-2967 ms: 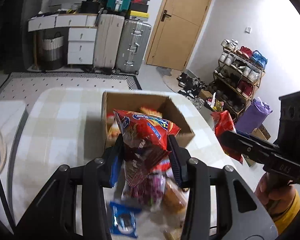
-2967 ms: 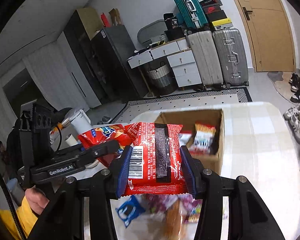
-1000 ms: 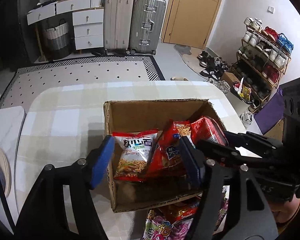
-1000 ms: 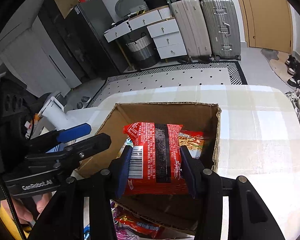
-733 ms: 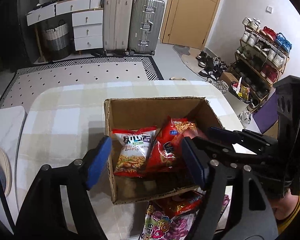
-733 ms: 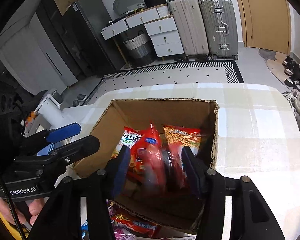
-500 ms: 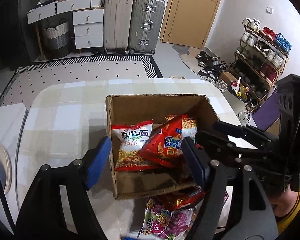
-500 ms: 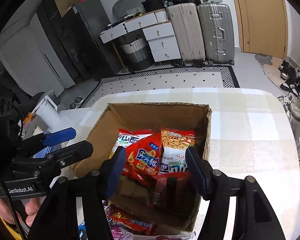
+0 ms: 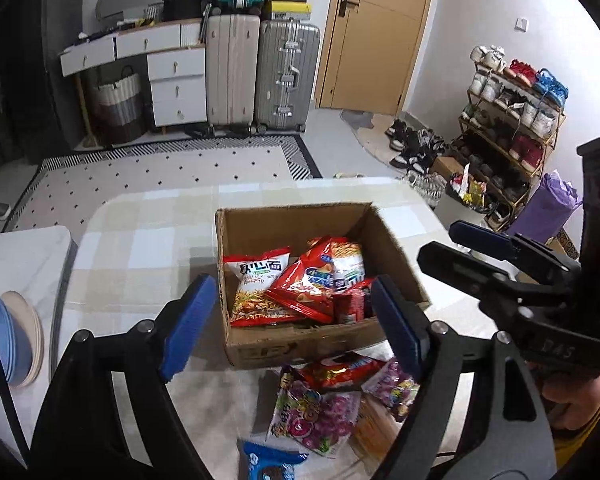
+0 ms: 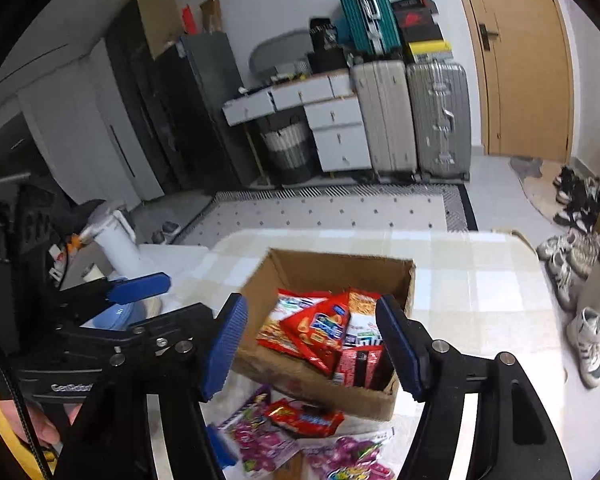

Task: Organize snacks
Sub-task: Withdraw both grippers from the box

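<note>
A cardboard box [image 9: 256,224] [image 10: 328,266] stands on the checked table and holds several snack bags, with a red chip bag [image 9: 306,280] [image 10: 320,330] on top and a red noodle pack [image 10: 358,366] at its near right. More snacks lie in front of the box: a red packet [image 9: 338,370] [image 10: 304,418], purple candy bags [image 9: 312,412] [image 10: 260,440] and a blue cookie pack [image 9: 268,464]. My left gripper [image 9: 290,320] is open and empty, above the box's near edge. My right gripper [image 10: 310,344] is open and empty, just above the box.
Stacked blue and beige plates [image 9: 8,336] sit at the table's left. The table [image 9: 140,240] has a rounded far edge. Suitcases [image 9: 256,72], drawers and a shoe rack [image 9: 512,120] stand beyond on the floor.
Three seconds ago each gripper held a red snack bag. Both have dropped their bags into the box, opened, and pulled back and up a little.
</note>
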The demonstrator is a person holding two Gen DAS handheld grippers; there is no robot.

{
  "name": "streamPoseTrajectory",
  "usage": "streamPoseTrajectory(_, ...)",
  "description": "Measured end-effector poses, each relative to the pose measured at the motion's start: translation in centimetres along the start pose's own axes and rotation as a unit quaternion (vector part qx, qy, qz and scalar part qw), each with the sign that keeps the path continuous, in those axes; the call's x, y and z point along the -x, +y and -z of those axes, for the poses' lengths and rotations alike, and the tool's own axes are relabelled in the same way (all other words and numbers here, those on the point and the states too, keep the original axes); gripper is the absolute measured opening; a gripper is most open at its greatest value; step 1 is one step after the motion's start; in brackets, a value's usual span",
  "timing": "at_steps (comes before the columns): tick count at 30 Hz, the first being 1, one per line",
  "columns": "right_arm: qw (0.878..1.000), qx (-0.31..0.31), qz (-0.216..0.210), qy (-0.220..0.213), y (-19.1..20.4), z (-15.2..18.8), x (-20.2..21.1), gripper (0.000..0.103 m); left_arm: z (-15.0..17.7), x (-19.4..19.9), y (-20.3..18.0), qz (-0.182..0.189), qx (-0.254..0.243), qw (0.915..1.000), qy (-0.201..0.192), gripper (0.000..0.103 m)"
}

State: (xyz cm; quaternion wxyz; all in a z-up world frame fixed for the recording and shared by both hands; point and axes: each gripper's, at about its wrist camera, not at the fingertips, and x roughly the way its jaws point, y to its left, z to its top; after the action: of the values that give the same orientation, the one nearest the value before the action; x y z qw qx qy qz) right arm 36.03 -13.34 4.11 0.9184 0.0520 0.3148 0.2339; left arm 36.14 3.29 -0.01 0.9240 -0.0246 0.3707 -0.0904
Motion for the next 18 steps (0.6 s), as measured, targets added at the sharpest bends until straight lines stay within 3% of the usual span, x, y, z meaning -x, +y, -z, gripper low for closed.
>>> streamPoseTrajectory(4,1.0,0.015,-0.004,-0.024,1.7,0.2,3.9,0.083,0.1,3.9,-1.2,0.001,-0.004,0.9998,-0.019,0.08)
streamPoseTrajectory(9,0.999,0.023,-0.01,-0.045,3.4,1.2,8.2,0.083,0.6,9.2,-2.8,-0.003,-0.013,0.9989,-0.044,0.083)
streamPoseTrajectory(12,0.998,0.03,-0.014,-0.061,4.7,2.3,11.1,0.09,1.6,12.3,-3.5,-0.005,-0.024,0.9977,-0.063,0.086)
streamPoseTrajectory(18,0.996,0.031,-0.017,-0.082,5.8,6.2,15.4,0.091,5.4,18.2,-3.9,-0.014,-0.025,0.9942,-0.104,0.102)
